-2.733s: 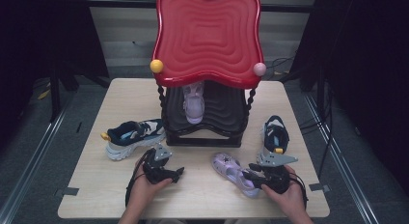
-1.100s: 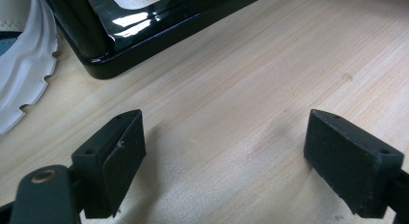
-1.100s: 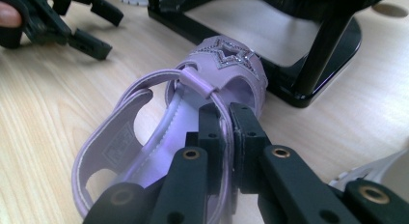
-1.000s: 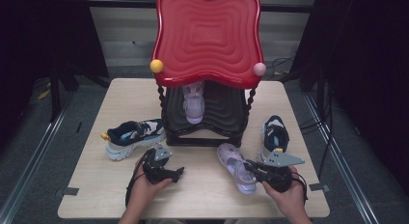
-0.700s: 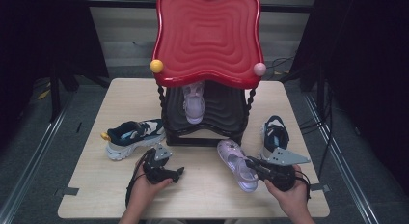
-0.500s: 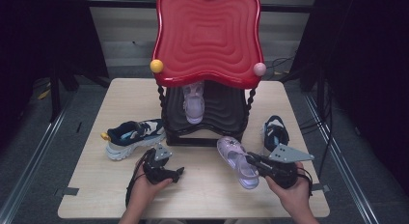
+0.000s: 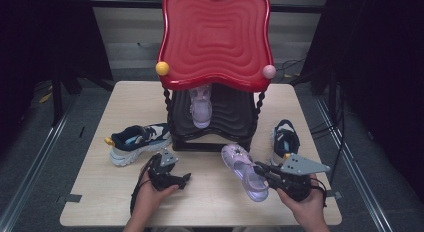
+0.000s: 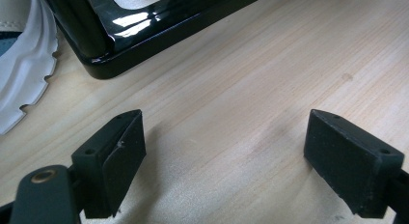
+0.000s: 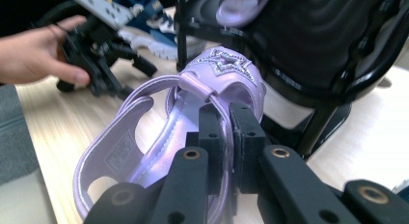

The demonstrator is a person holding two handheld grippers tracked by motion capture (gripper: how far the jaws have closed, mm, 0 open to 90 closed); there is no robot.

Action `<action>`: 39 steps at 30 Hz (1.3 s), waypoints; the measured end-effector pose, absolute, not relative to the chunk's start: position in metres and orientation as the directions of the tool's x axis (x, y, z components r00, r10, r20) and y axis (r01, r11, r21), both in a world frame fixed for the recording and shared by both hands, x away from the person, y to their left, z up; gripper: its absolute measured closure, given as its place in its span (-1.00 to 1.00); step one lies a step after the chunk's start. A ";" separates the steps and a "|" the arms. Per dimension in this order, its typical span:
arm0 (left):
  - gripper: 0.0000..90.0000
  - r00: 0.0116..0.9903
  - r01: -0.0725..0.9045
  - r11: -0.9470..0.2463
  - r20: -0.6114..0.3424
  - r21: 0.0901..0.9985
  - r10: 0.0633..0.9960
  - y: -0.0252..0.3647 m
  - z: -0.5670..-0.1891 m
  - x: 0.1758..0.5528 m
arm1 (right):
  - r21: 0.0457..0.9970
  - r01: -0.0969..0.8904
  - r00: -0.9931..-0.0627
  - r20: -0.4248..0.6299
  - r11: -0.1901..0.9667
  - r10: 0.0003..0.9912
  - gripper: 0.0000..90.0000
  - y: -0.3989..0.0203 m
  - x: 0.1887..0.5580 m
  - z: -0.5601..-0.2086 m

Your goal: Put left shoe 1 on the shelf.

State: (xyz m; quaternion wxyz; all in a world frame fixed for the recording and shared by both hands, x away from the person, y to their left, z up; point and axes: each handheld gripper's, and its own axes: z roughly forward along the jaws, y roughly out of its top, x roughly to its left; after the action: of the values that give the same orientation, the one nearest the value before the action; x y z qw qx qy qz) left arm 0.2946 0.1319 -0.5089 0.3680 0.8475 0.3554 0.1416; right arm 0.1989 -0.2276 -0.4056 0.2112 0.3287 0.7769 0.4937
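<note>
The right hand-held gripper point(image 9: 223, 132) clamps the sandal point(image 7: 244, 171) before the rack point(image 7: 215, 117); racking remains; left hand-held gripper point(image 8: 231, 156) idles wide.

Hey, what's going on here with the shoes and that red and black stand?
A person at a wooden table works with a gripper in each hand. The right gripper is shut on a strap of a lilac sandal, holding it in front of the black shoe rack with the red top. A matching lilac sandal already sits on the rack. The left gripper rests open over bare table, holding nothing. A blue and white sneaker lies left of the rack, its mate to the right.
</note>
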 end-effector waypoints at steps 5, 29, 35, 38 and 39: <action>-0.68 0.707 0.498 -0.477 -0.021 0.724 0.707 0.132 -0.509 0.295 | 0.925 0.272 -0.682 -0.010 0.266 0.731 0.88 -0.226 0.200 -0.389; -0.68 0.708 0.498 -0.477 -0.021 0.724 0.706 0.132 -0.509 0.295 | 0.955 0.181 -0.494 -0.119 0.235 0.861 0.88 -0.196 0.260 -0.371; -0.68 0.708 0.498 -0.477 -0.021 0.724 0.706 0.132 -0.509 0.295 | 0.956 0.166 -0.444 -0.144 0.240 0.884 0.88 -0.188 0.270 -0.373; -0.68 0.708 0.498 -0.477 -0.021 0.724 0.706 0.132 -0.509 0.295 | 0.958 0.156 -0.429 -0.156 0.243 0.890 0.88 -0.184 0.275 -0.371; -0.68 0.708 0.498 -0.477 -0.022 0.724 0.706 0.132 -0.509 0.295 | 0.958 0.155 -0.423 -0.157 0.242 0.892 0.88 -0.183 0.278 -0.371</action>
State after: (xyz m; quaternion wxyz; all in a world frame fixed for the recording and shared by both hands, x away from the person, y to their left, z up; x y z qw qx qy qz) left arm 0.2945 0.1319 -0.5089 0.3681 0.8475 0.3553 0.1416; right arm 0.2775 -0.1829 -0.3706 0.3801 0.3794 0.6902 0.4850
